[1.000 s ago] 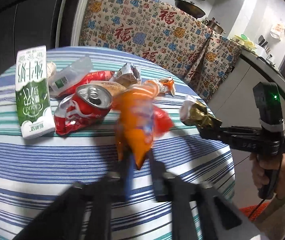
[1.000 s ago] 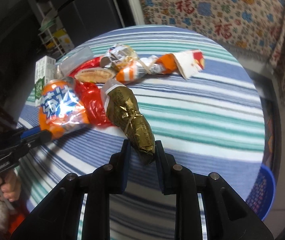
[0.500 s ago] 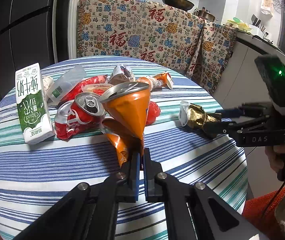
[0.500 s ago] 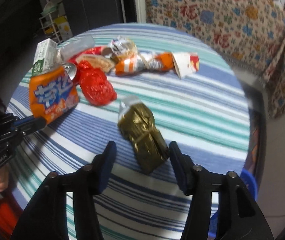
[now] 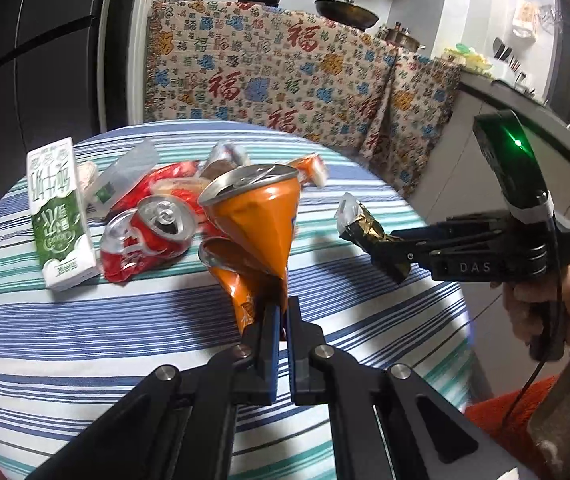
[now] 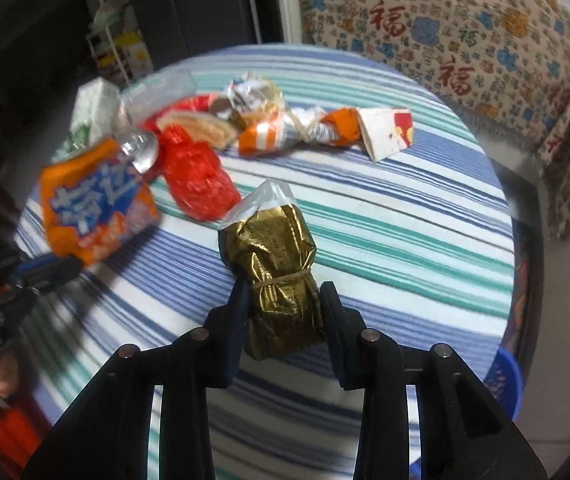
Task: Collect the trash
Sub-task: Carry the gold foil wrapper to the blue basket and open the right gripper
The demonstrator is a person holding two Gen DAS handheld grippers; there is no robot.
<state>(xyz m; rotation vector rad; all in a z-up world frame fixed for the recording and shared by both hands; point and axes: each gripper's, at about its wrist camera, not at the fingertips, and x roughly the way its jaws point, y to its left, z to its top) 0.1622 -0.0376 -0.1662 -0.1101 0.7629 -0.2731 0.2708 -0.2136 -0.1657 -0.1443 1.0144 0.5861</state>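
My left gripper [image 5: 281, 316] is shut on a crushed orange can [image 5: 257, 224] and holds it above the striped round table [image 5: 85, 340]. The can also shows in the right wrist view [image 6: 97, 204]. My right gripper [image 6: 283, 296] is shut on a gold foil packet [image 6: 277, 264] and holds it over the table; the packet also shows in the left wrist view [image 5: 369, 232], with the right gripper [image 5: 397, 252] behind it. A crushed red can [image 5: 145, 236], a green milk carton [image 5: 59, 212], a red bag [image 6: 193, 172] and several wrappers [image 6: 305, 132] lie on the table.
A blue bin [image 6: 505, 380] stands on the floor past the table's right edge. A patterned cloth [image 5: 285, 80] covers the counter behind, with pots on top. A dark fridge [image 5: 45, 48] stands at the back left.
My right gripper has closed on the gold packet and lifted it. My left gripper has raised the orange can a little higher.
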